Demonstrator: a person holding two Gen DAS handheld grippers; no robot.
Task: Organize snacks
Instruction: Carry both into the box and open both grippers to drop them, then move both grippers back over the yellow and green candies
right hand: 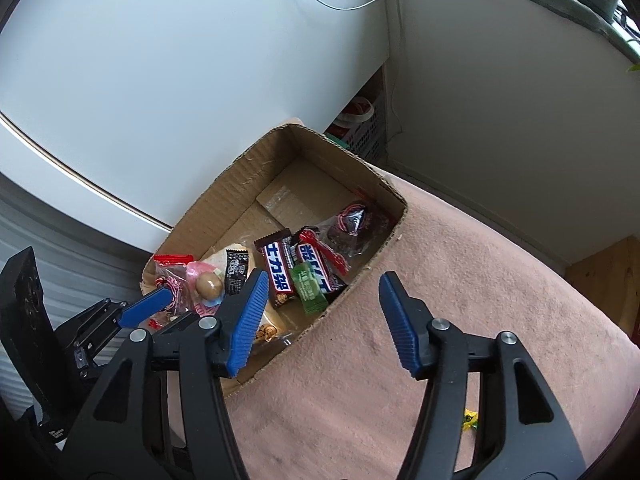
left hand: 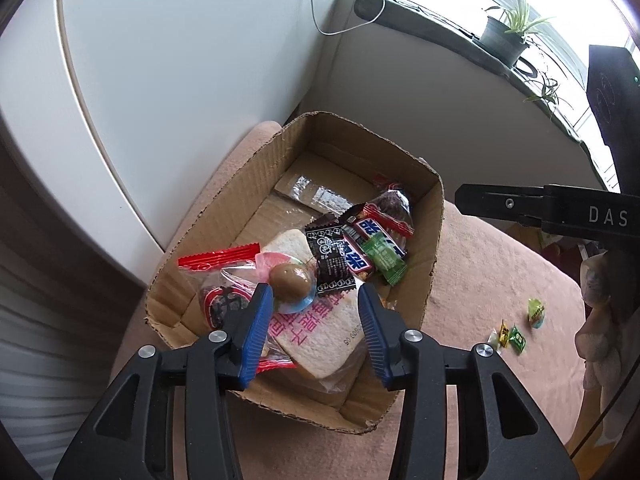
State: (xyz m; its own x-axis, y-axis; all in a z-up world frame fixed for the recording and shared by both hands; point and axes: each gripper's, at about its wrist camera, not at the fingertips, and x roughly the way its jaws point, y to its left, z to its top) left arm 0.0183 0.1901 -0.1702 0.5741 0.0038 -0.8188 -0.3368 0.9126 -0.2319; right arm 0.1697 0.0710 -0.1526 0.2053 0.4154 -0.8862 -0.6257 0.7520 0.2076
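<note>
Both wrist views look steeply down, close above the open brown cardboard box (left hand: 240, 184) (right hand: 224, 188) of snacks on the pink-clothed counter (left hand: 480, 280) (right hand: 460, 280). Shared: box, left claw (left hand: 312, 312) (right hand: 148, 304).

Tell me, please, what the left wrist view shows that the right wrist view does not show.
Only the left wrist view: a potted plant on the sill and a small cluster of candies on the pink cloth.
Only the right wrist view: a plastic crate behind the box, and the left gripper from the side.
Both: the cardboard box of snacks and two chocolate bars.
</note>
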